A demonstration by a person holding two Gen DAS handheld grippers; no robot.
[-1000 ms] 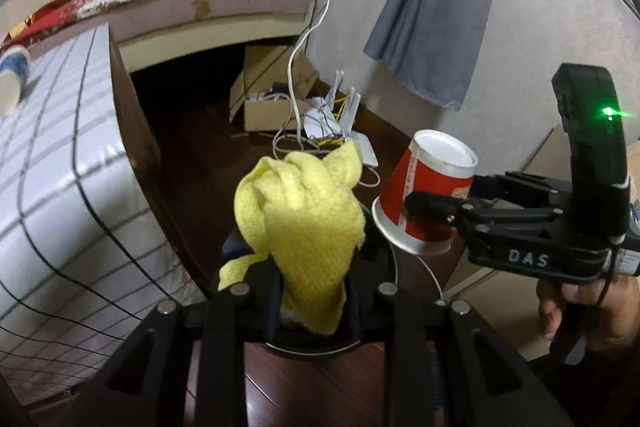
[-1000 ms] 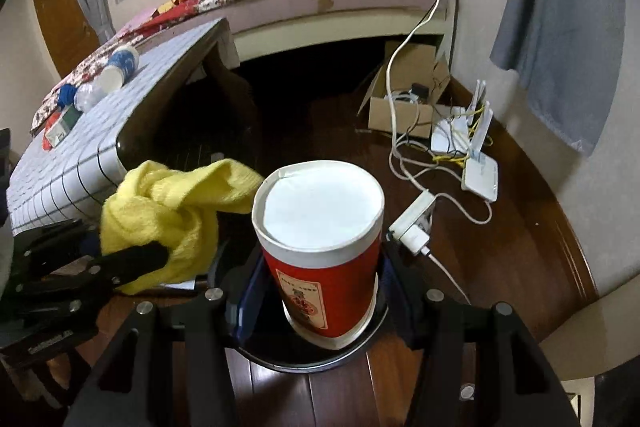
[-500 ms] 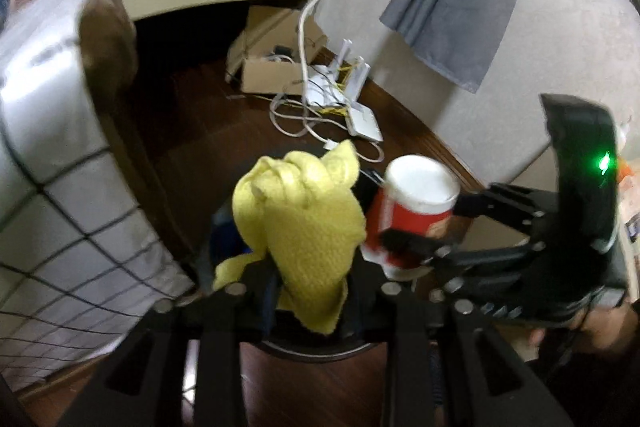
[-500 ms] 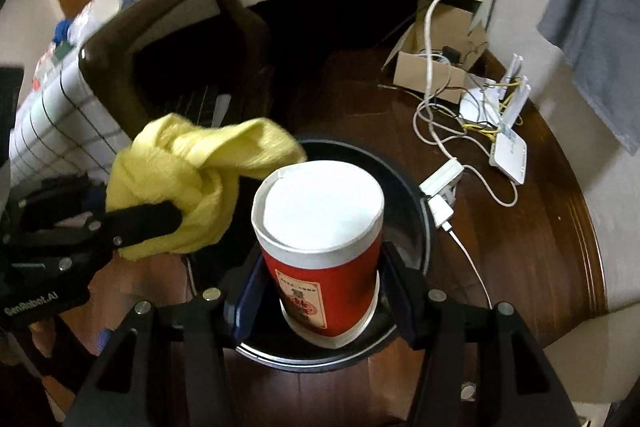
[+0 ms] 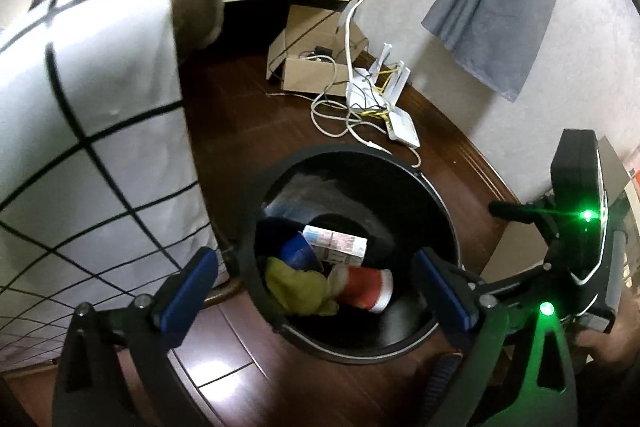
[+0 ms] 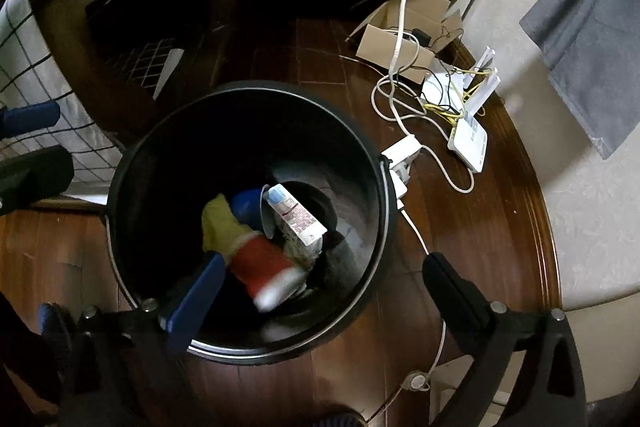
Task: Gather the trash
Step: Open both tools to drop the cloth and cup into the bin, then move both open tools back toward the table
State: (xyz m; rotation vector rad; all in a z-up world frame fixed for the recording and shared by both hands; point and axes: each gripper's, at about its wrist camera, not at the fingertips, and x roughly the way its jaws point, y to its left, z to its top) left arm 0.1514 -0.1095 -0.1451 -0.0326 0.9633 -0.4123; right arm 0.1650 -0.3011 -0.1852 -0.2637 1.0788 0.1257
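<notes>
— Both claws hang over the round black plastic bin (image 5: 448, 223), empty. The left claw (image 5: 316, 291) has its blue-padded jaws opening, already spread past the rim on either side, nothing between them but the bin's mouth. The right claw (image 6: 320, 291) is opening too, one jaw over the bin, the other outside its rim.

— And the trash?

— Down at the bottom, well below both claws. The red paper cup with the white rim (image 5: 366, 287) lies on its side, touching the crumpled yellow cloth (image 5: 298, 285). In the right wrist view the cup (image 6: 266, 273) is blurred, so I judge it is only just settling.

— Which way does it point?

— Its long axis runs across the bin floor, white mouth toward the right claw's side, base against the cloth. Behind them sit a blue cup (image 5: 296, 251) and a white printed carton (image 5: 334, 246), the carton slanting across.

— Nearer hand?

— Neither matters: both items are in. Any next piece lies outside the bin, perhaps on the checked table (image 5: 92, 131).
</notes>
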